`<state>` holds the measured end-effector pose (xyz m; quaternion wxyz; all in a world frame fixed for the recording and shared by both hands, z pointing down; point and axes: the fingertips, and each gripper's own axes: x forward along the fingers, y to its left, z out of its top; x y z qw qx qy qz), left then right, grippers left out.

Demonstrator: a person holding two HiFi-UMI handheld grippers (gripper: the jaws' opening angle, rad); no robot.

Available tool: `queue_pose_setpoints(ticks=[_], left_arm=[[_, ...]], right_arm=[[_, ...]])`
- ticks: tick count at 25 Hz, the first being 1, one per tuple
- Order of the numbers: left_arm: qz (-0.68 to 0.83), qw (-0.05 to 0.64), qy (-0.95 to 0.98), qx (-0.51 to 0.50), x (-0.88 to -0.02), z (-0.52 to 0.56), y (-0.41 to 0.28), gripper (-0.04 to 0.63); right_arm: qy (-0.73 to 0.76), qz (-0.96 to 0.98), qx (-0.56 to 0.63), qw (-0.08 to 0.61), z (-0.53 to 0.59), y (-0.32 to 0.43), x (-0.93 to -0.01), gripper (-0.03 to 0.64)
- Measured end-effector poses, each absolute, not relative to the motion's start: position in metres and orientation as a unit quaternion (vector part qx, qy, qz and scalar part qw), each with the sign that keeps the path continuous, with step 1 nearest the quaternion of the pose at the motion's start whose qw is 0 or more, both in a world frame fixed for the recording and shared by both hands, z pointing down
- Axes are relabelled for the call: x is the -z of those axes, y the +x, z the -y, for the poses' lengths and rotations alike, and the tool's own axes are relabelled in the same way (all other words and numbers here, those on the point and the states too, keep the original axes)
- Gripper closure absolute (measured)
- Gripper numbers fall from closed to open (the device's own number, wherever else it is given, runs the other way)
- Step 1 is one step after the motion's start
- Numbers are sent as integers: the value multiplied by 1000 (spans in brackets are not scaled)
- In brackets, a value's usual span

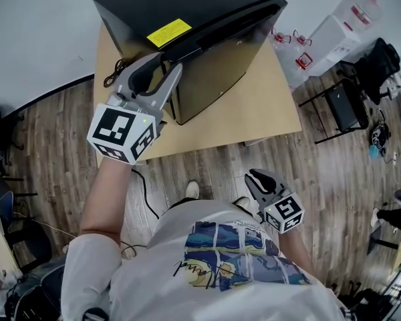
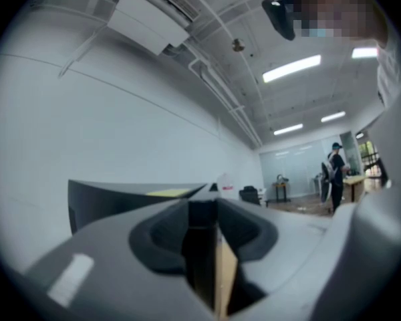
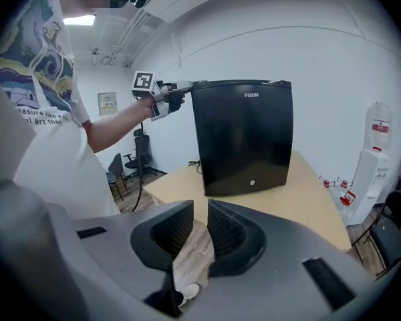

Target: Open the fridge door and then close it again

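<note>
Upper centre in the head view, the fridge [image 1: 207,52] is sitting on the surface [image 1: 271,109]. The left tongs [image 1: 168,64] are straddling the top corner of its door [image 3: 244,139], seemingly spread and not pinching. The right tongs [image 1: 255,176] are hanging parted and empty.

A: Any room round the fridge [image 1: 207,39]?
B: Plenty on the bare table [image 1: 271,109] in front. Shut off behind by the wall [image 1: 40,25]; taken up at its top corner by the left gripper [image 1: 164,64].
A: And lower down?
B: Open floor [image 1: 220,172] by the right gripper [image 1: 252,176]. Crowded further right: water dispenser [image 1: 334,35], black chair [image 1: 344,102]. A cable [image 1: 146,196] trailing under the table's edge.
</note>
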<state>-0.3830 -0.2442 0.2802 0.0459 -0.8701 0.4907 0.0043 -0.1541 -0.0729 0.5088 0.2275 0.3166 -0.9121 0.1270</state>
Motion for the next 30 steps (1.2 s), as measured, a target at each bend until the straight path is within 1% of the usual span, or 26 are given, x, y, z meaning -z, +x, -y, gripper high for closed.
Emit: queue_pose_setpoints(ticks=[9, 24, 30], left_arm=[[-502, 45, -863, -11, -280, 244, -383, 446], [-544, 30, -839, -2, -280, 245, -386, 440], [-544, 44, -838, -1, -279, 230, -363, 443]], right_arm=[[293, 922, -110, 229, 81, -162, -502, 560], [285, 923, -118, 228, 89, -117, -505, 560], [268, 928, -117, 230, 92, -108, -506, 560]])
